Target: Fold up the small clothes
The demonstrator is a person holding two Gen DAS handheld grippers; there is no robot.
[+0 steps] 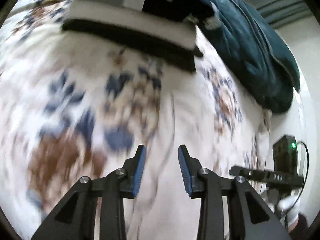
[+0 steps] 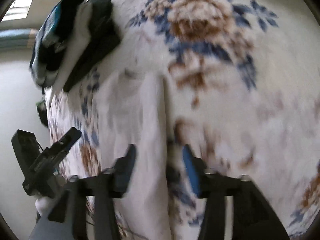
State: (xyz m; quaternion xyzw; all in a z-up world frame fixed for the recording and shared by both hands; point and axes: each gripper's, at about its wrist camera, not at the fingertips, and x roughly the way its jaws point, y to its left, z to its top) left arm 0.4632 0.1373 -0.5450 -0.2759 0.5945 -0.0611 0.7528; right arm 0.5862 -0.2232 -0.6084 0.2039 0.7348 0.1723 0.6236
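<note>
Both views are blurred by motion. A pile of folded clothes in black, white and grey (image 1: pixel 132 30) lies at the top of the left wrist view on a floral bedspread (image 1: pixel 80 104). A rumpled dark teal garment (image 1: pixel 250 46) lies to its right. My left gripper (image 1: pixel 162 150) is open and empty above the bedspread, well short of the pile. In the right wrist view the same pile (image 2: pixel 84 40) sits at the upper left. My right gripper (image 2: pixel 159 152) is open and empty over a pale strip of cloth (image 2: pixel 140 110) on the bedspread (image 2: pixel 240 100).
The other gripper shows at the right edge of the left wrist view (image 1: pixel 280 172) and at the lower left of the right wrist view (image 2: pixel 46 160). The bed's edge and a pale floor (image 2: pixel 18 100) lie to the left in the right wrist view.
</note>
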